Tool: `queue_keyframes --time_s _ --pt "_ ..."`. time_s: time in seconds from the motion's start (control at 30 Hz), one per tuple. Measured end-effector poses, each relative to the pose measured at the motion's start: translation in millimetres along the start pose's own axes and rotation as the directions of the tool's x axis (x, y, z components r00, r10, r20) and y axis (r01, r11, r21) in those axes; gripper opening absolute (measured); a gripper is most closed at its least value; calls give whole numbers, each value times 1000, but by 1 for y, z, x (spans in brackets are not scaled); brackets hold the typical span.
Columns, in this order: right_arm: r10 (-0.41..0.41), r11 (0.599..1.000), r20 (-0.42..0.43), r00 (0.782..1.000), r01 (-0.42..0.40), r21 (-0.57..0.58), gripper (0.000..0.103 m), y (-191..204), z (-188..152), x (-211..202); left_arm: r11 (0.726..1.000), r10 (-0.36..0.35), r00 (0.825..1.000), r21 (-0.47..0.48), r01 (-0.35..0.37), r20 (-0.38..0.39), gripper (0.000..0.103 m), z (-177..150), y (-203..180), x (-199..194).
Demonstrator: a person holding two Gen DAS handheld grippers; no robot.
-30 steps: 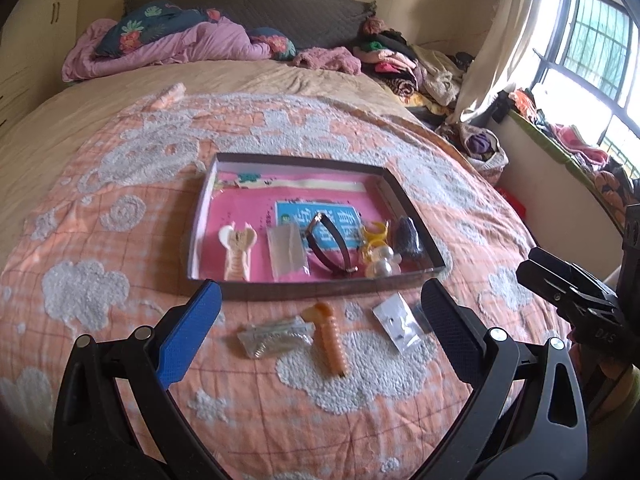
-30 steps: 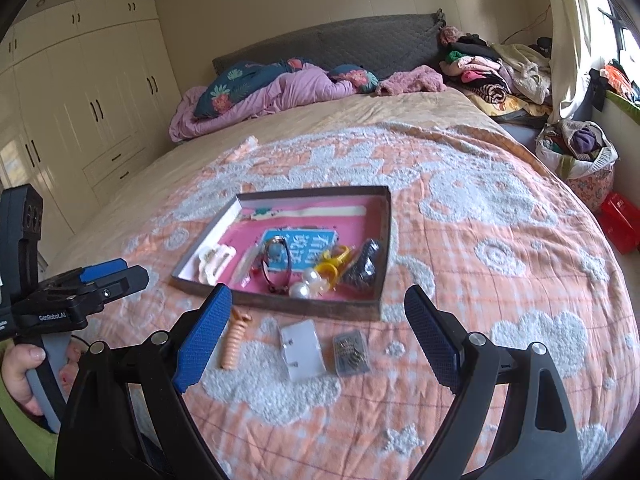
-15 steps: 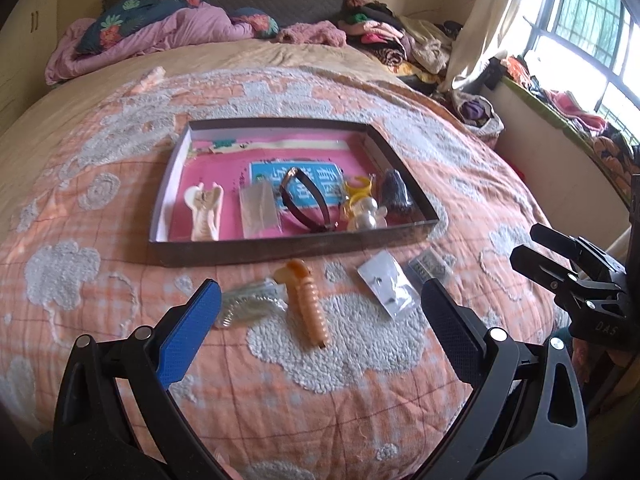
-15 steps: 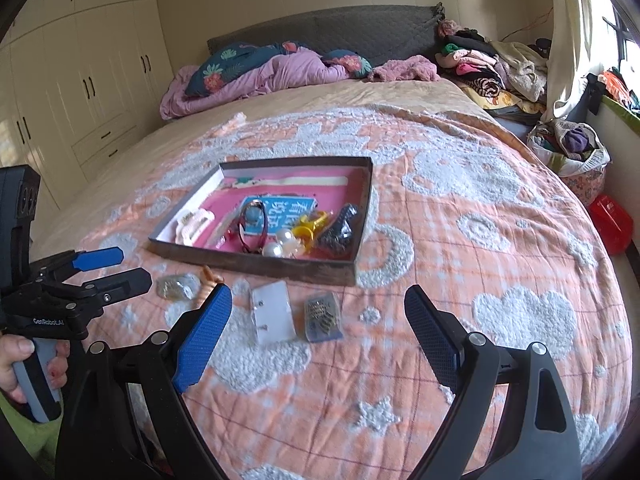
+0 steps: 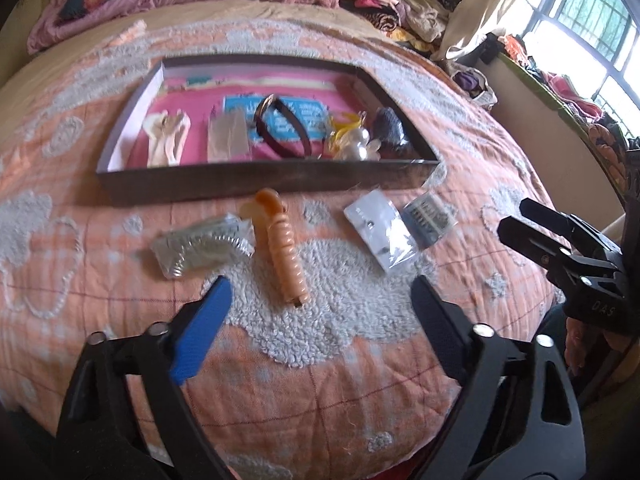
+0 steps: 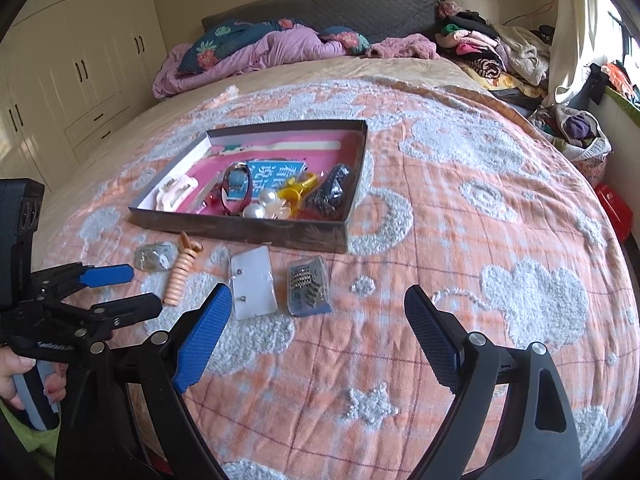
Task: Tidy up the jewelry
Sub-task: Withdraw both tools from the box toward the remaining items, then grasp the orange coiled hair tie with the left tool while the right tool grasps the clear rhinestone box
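Left gripper (image 5: 318, 306): black frame, blue pad, silver screws. Right gripper (image 6: 318, 320): same, blue pads. Sleeve (image 6: 24, 436) was green.

place: home bedroom | evidence: bed (image 6: 460, 184), headboard (image 6: 340, 4), wardrobe (image 6: 80, 64), heaped clothes (image 6: 488, 52)

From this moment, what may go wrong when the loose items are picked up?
The flat clear packet lies flush on the soft blanket, so a claw may pinch fabric instead. The orange spiral hair tie touches the crinkled packet; grabbing one may drag the other.
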State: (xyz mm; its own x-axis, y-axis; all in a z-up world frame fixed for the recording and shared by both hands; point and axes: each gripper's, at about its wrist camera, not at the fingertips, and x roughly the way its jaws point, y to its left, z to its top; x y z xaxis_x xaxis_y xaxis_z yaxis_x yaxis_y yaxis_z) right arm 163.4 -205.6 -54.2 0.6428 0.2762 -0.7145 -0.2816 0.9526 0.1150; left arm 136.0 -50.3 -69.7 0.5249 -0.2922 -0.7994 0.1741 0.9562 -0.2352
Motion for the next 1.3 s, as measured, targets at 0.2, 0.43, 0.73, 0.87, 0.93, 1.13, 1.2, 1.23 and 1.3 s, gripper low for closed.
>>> queue_keyframes --time_s 0.2,0.43,0.73,0.87,0.93,1.13,1.2,1.23,1.3 --pt "-3 1000 -36 999 2 -17 84 0 -4 17 1000 4 999 -14 -4 -32 65 -3 6 16" --pt "0 999 -102 995 -4 -35 73 1 -5 51 1000 10 999 -22 -11 -36 63 2 10 30" --pt "-7 996 -140 990 -5 -85 56 11 -1 84 999 30 999 -19 -31 -28 55 9 10 41" --pt "-2 997 -126 992 -7 -75 42 10 0 88 998 58 998 -1 -58 -15 47 11 9 44" --pt "-4 997 -124 992 -6 -79 31 10 0 89 997 72 997 9 -72 -11 40 12 9 45" --pt "31 999 -97 995 -35 -39 31 6 -1 78 993 98 995 60 -98 7 13 11 5 41" --pt "40 999 -84 996 -42 -24 31 5 -1 72 992 96 995 77 -97 12 13 9 3 38" --pt "43 999 -79 996 -45 -18 31 4 -1 69 993 91 996 80 -91 13 13 9 2 36" --pt "48 999 -64 997 -48 -5 31 1 -2 61 994 73 997 82 -74 19 12 7 1 31"
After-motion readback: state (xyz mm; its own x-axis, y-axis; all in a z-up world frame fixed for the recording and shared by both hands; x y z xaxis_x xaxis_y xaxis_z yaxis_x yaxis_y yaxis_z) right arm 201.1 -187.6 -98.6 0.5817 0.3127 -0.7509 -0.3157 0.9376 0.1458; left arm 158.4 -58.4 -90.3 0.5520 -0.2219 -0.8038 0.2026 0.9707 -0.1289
